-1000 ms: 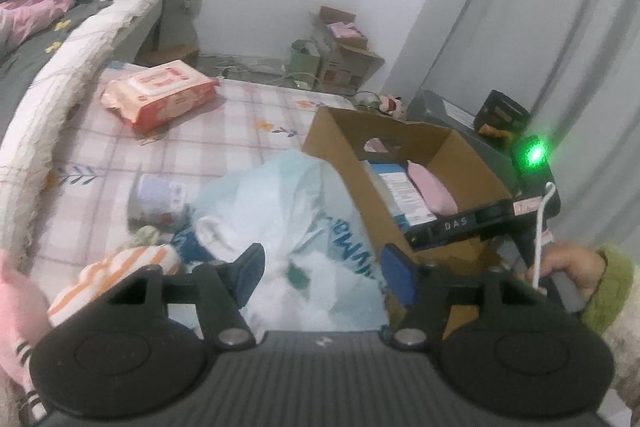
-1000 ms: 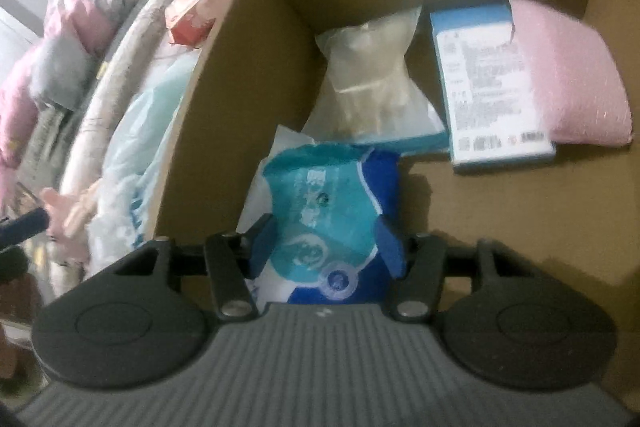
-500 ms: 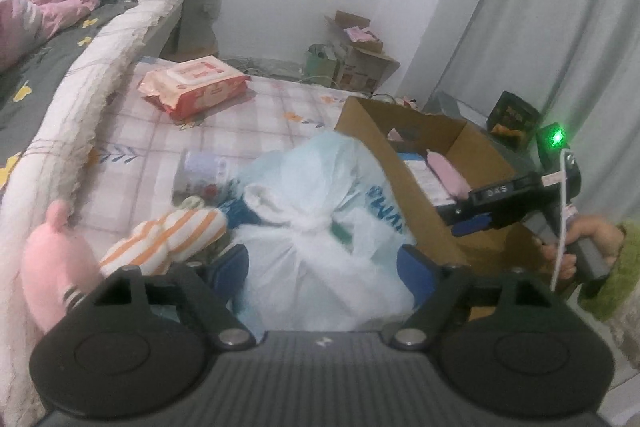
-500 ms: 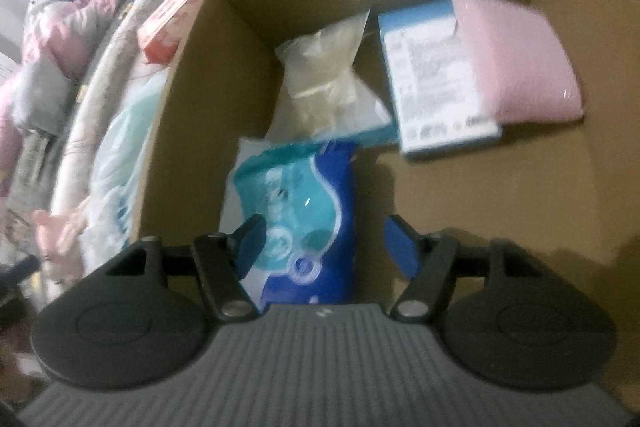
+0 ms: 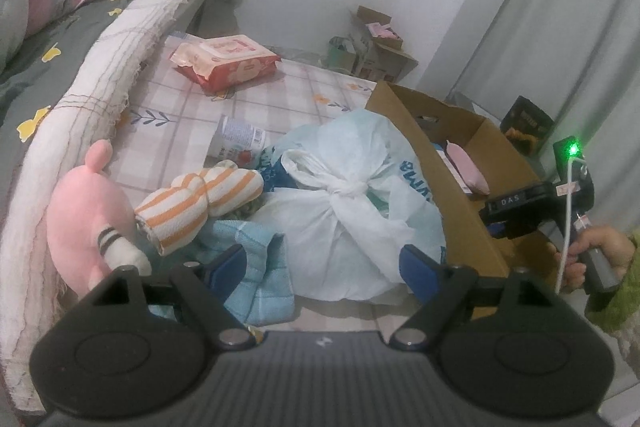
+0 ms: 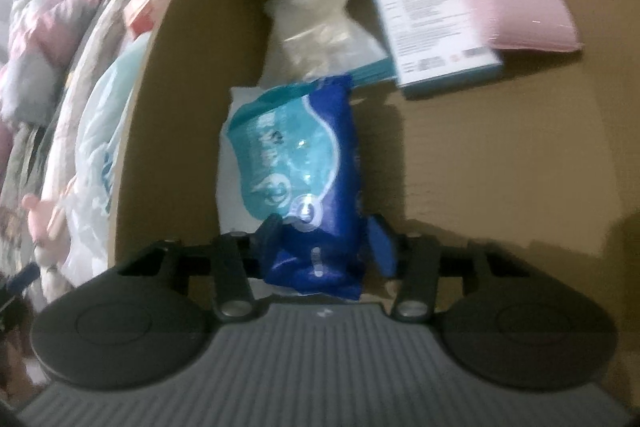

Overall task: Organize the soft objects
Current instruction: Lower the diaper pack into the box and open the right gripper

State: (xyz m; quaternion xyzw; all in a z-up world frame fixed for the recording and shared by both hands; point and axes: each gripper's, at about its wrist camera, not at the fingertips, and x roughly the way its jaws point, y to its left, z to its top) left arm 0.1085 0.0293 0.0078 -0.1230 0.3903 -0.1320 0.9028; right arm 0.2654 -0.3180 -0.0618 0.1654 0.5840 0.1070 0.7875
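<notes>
My right gripper is open inside the cardboard box; a blue-and-teal soft pack lies between its fingers, loose against the left wall. A clear bag, a blue-white carton and a pink pad lie further in. My left gripper is open and empty above a tied white plastic bag. A pink plush, a striped orange-white soft toy and a light blue cloth lie to its left. The box stands right of the bag.
A red wipes pack and a small tin lie on the checked mat. The bed with blankets runs along the left. Small boxes stand by the far wall; curtains hang at right. The right gripper's body hovers over the box.
The right gripper opened and let go of the blue pack, which now rests in the box. The left gripper pulled back and widened, bringing the plush, striped toy and blue cloth into view.
</notes>
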